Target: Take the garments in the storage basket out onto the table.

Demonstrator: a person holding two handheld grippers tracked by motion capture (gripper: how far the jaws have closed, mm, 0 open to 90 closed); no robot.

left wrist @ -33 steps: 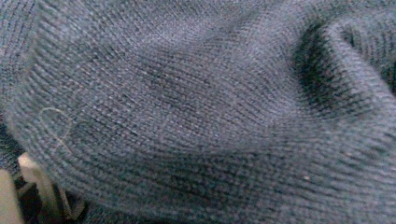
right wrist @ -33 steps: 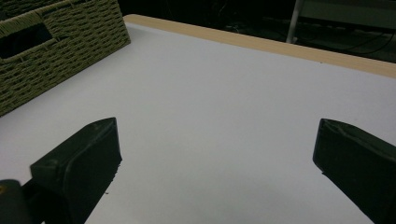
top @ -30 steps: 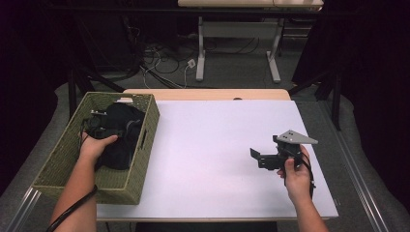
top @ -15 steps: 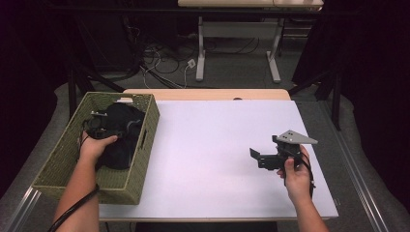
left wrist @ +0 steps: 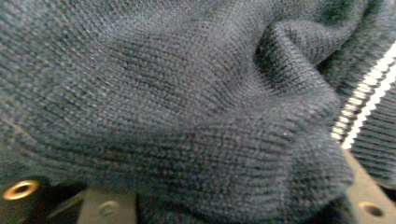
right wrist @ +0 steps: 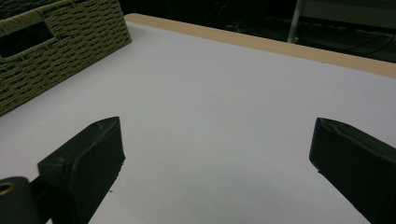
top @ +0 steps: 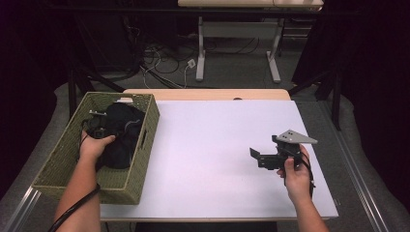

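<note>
1. Right gripper view: black jaws spread wide over the bare white table (right wrist: 224,107), with the woven basket (right wrist: 56,51) at 10 o'clock.
2. Left gripper view: dark knit garment (left wrist: 187,107) with a white stripe at 3 o'clock presses against the lens; jaw state cannot be told.
3. High view: right gripper (top: 275,155) at 4 o'clock, left gripper (top: 99,128) in the basket at 9 o'clock, both much as a second ago.

Overhead light bright on white table (top: 212,145); surroundings dim, near black. Shadows soft. Left gripper view: dark knit (left wrist: 187,102) close, slightly blurred. Right gripper view: jaws soft-focused.
</note>
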